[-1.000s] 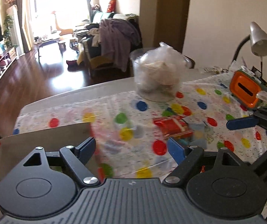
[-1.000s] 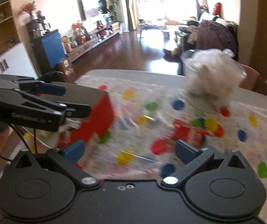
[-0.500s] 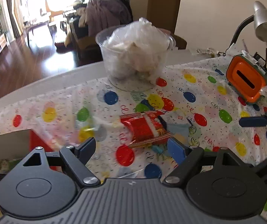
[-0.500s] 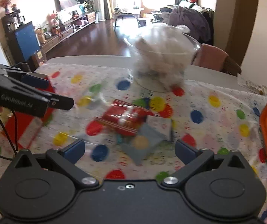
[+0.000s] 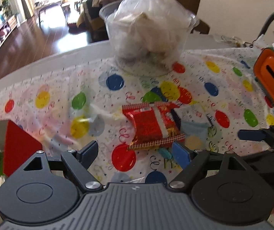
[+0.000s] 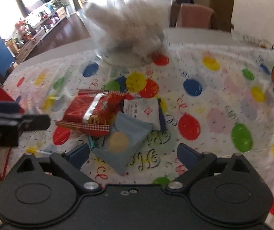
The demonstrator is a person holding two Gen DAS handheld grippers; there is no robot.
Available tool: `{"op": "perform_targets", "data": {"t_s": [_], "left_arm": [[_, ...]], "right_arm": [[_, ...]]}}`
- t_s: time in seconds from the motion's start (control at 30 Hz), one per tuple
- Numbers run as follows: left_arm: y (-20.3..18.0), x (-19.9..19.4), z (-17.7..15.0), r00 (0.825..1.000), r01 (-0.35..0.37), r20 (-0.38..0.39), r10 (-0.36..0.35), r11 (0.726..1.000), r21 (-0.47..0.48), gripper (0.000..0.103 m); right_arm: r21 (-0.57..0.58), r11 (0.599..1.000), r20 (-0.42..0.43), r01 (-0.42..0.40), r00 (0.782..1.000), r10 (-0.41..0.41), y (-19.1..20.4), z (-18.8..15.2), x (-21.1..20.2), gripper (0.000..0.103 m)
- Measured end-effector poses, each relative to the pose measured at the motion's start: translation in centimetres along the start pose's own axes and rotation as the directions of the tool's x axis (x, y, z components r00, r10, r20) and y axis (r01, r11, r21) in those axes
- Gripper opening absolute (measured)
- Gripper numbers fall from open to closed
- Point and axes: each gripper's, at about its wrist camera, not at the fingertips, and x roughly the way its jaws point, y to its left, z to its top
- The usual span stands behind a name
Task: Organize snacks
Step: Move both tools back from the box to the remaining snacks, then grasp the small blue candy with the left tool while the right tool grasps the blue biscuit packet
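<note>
Centrally, plastic-stuffed clear tub [image 5: 148, 36].

The right gripper [image 6: 133, 152] is hovering with its jaws wide apart over a balloon-print tablecloth [image 6: 213, 103]. Just ahead, a pale blue packet [image 6: 125, 140] is lying partly under a red foil snack pack [image 6: 92, 113] and touching a white sachet [image 6: 140, 111]. The left gripper [image 6: 12, 122] is reaching in from the left edge. A clear bowl of white bags [image 6: 131, 26] is standing behind, blurred.
</note>
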Motion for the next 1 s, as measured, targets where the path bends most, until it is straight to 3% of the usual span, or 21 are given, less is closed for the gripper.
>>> {"op": "perform_targets", "data": {"t_s": [0.27,0.6,0.87,1.0], "left_arm": [[0.1,2.7,-0.7,0.995,0.003,-0.103,-0.009,0.999,-0.052,0.084],[0.9,4.9,-0.5,0.984,-0.009,-0.177,-0.019,0.988,-0.154,0.084],[-0.4,6.4,-0.5,0.977,-0.007,-0.209,-0.03,0.984,-0.176,0.083],[-1.5,7.1,0.0,0.979,-0.012,-0.201,-0.024,0.984,-0.176,0.08]], "right_arm": [[-0.011,0.999,-0.073,0.041,0.996,-0.042,0.9,0.4,4.2,0.087],[-0.021,0.997,-0.074,0.076,0.994,-0.077,1.4,1.0,5.5,0.08],[-0.105,0.992,-0.067,0.071,0.995,-0.078,0.4,0.5,4.6,0.056],[-0.127,0.99,-0.062,0.064,0.995,-0.072,-0.4,-0.1,3.9,0.051]]}}
